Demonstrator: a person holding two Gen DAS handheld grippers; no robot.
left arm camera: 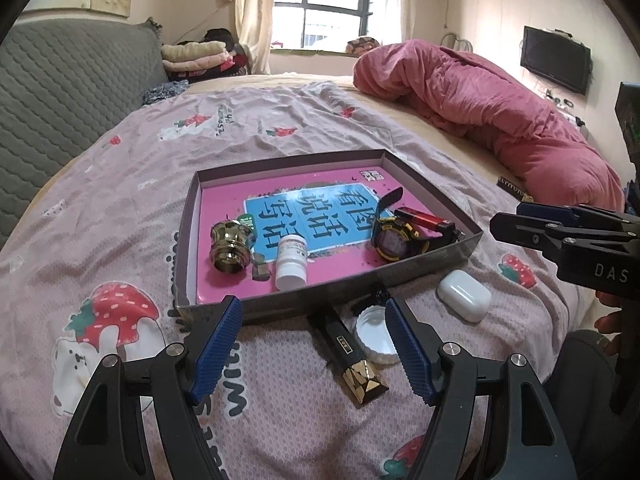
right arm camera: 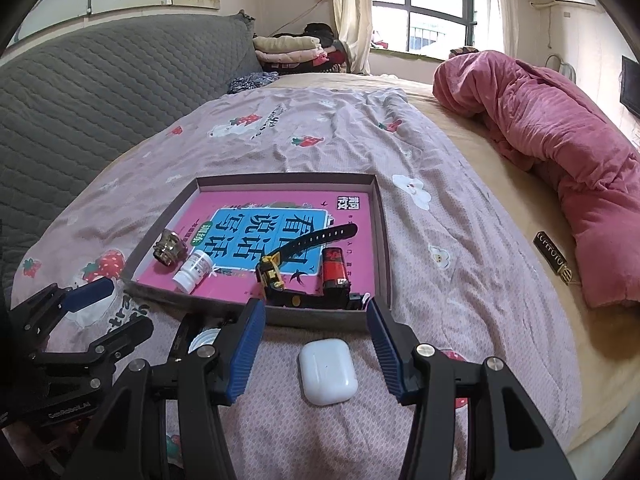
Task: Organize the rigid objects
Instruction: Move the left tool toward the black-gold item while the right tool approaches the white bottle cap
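Note:
A shallow grey box (left arm camera: 432,266) (right arm camera: 382,236) with a pink book as its floor lies on the bed. In it lie a gold knob (left arm camera: 230,246) (right arm camera: 170,247), a white pill bottle (left arm camera: 291,262) (right arm camera: 195,270), a black-yellow watch (left arm camera: 394,240) (right arm camera: 276,270) and a red lighter (left arm camera: 420,218) (right arm camera: 335,270). In front of the box lie a black-gold stick (left arm camera: 352,362), a white cap (left arm camera: 374,334) and a white earbud case (left arm camera: 464,296) (right arm camera: 327,372). My left gripper (left arm camera: 314,344) is open above the stick and cap. My right gripper (right arm camera: 316,350) is open around the earbud case.
A rolled pink quilt (left arm camera: 500,116) (right arm camera: 560,152) lies along the right of the bed. A small black label (right arm camera: 552,260) lies beside it. A grey quilted headboard (left arm camera: 60,112) stands at the left. Folded clothes (right arm camera: 292,50) are stacked at the far end.

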